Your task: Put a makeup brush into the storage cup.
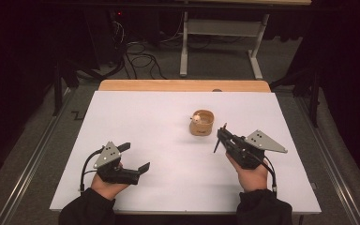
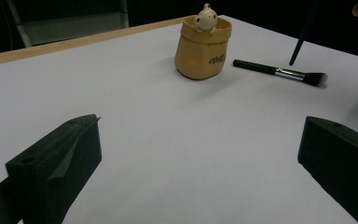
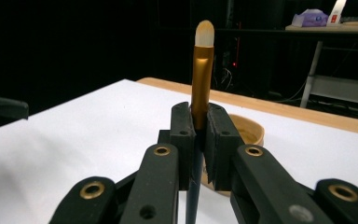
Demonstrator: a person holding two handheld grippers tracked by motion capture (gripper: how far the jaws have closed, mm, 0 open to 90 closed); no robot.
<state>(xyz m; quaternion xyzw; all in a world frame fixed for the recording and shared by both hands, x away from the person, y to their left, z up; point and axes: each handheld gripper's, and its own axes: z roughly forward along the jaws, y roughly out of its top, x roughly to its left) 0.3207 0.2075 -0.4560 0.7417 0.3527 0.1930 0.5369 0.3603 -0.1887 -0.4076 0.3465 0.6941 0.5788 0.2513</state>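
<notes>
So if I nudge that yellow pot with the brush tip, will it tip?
Probably not easily: the yellow pot looks squat, with a wide base flat on the table. It seems ceramic, so likely fragile. The slim brush in the right gripper may slip first.

- The white bench (image 1: 168, 140) is evenly lit from above; the room behind stays almost black.
- Shadows are soft (no glare); all views look slightly grainy.

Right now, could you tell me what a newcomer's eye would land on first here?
The right tool, shut on a gold-collared brush held upright. Just past it stands a tan pot with a small figure at its rim, a black brush lying beside it. The left tool rests open, holding nothing.
</notes>
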